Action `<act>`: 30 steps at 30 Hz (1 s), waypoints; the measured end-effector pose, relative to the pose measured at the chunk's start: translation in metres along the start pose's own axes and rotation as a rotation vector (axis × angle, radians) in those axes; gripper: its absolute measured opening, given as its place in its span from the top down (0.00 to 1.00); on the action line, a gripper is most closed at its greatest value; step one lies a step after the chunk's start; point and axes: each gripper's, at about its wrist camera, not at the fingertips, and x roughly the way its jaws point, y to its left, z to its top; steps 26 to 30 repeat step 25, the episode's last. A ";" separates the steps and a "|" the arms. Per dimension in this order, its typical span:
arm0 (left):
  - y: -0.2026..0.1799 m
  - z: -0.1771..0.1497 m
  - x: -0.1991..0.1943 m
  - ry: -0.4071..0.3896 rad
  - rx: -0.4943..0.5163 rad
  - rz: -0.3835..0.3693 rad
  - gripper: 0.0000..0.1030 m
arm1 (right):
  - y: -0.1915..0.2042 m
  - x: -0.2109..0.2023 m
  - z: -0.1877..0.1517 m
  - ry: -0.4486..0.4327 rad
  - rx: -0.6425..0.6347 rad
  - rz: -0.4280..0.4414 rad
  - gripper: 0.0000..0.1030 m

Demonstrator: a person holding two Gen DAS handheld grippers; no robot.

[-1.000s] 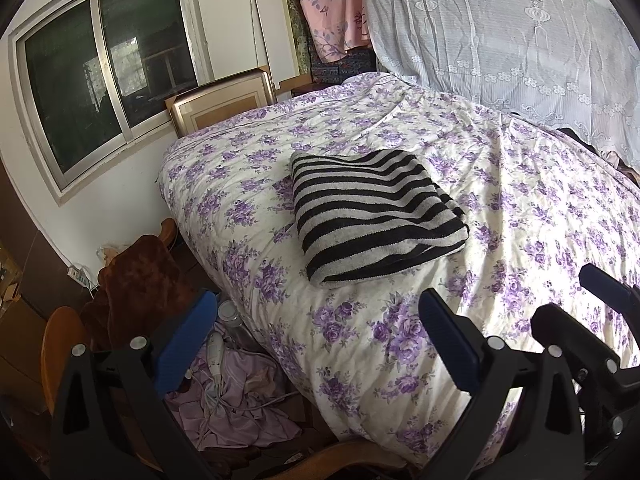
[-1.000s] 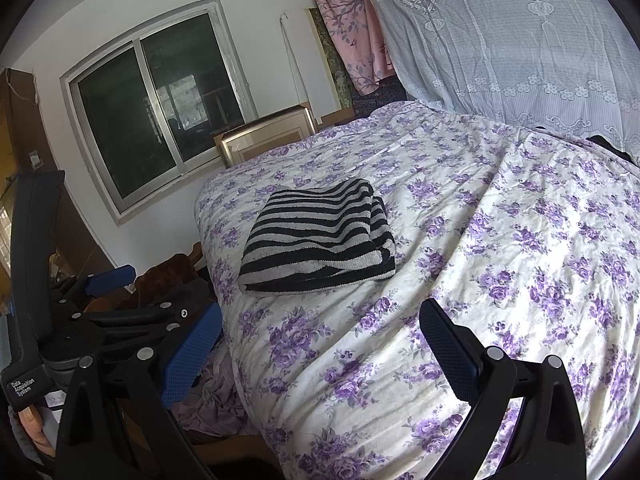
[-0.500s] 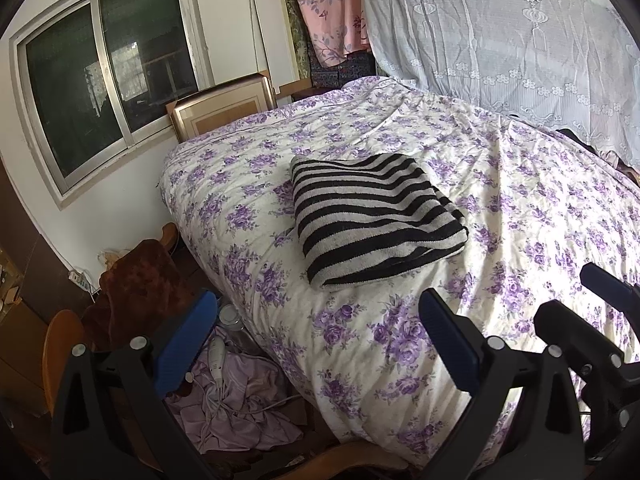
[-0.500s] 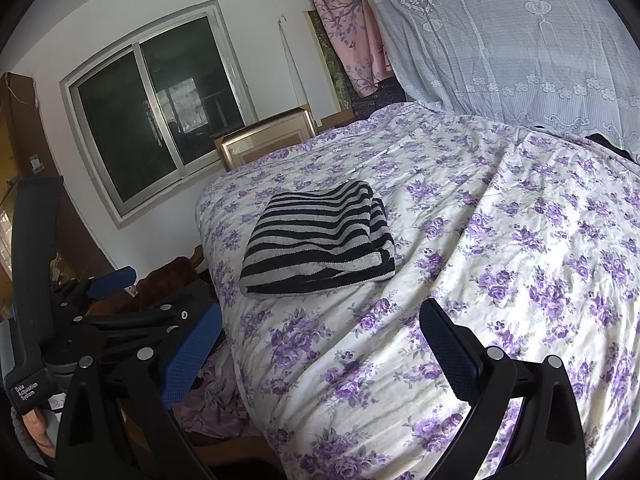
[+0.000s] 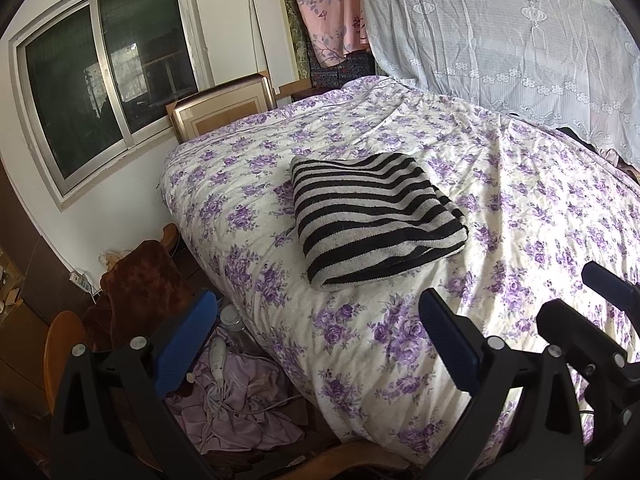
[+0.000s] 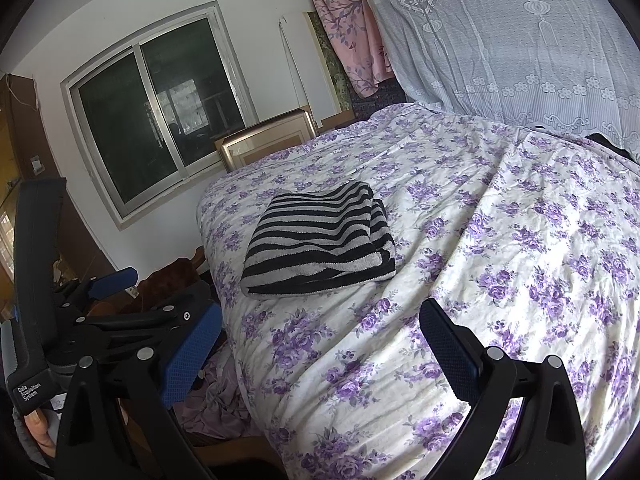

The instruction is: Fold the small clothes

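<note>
A black-and-grey striped garment (image 5: 372, 216) (image 6: 320, 240) lies folded into a thick rectangle on the bed's floral quilt (image 5: 500, 184) (image 6: 520, 240), near the bed's left edge. My left gripper (image 5: 316, 344) is open and holds nothing; it hangs over the bed's near corner, well short of the garment. My right gripper (image 6: 320, 352) is also open and holds nothing, above the quilt in front of the garment. The right gripper (image 5: 592, 312) shows at the lower right of the left wrist view. The left gripper (image 6: 132, 304) shows at the lower left of the right wrist view.
A window (image 5: 104, 92) and a framed picture (image 5: 224, 108) stand beyond the bed's far edge. A brown blanket (image 5: 140, 280) and a pale purple cloth with a white cord (image 5: 236, 400) lie on the floor left of the bed. A lace curtain (image 5: 520, 40) hangs at the right.
Both grippers have drifted slightly back and up from the bed; the folded striped garment has not moved, and both jaws stay open.
</note>
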 end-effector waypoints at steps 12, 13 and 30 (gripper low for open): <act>0.006 0.002 0.001 0.005 -0.005 0.000 0.04 | 0.000 0.000 -0.001 0.000 0.000 0.001 0.03; 0.006 0.002 0.001 0.005 -0.006 0.000 0.04 | 0.000 0.000 -0.001 0.000 0.001 0.002 0.03; 0.004 0.005 0.001 -0.008 0.002 0.008 0.04 | 0.001 -0.003 0.003 -0.004 0.005 0.001 0.03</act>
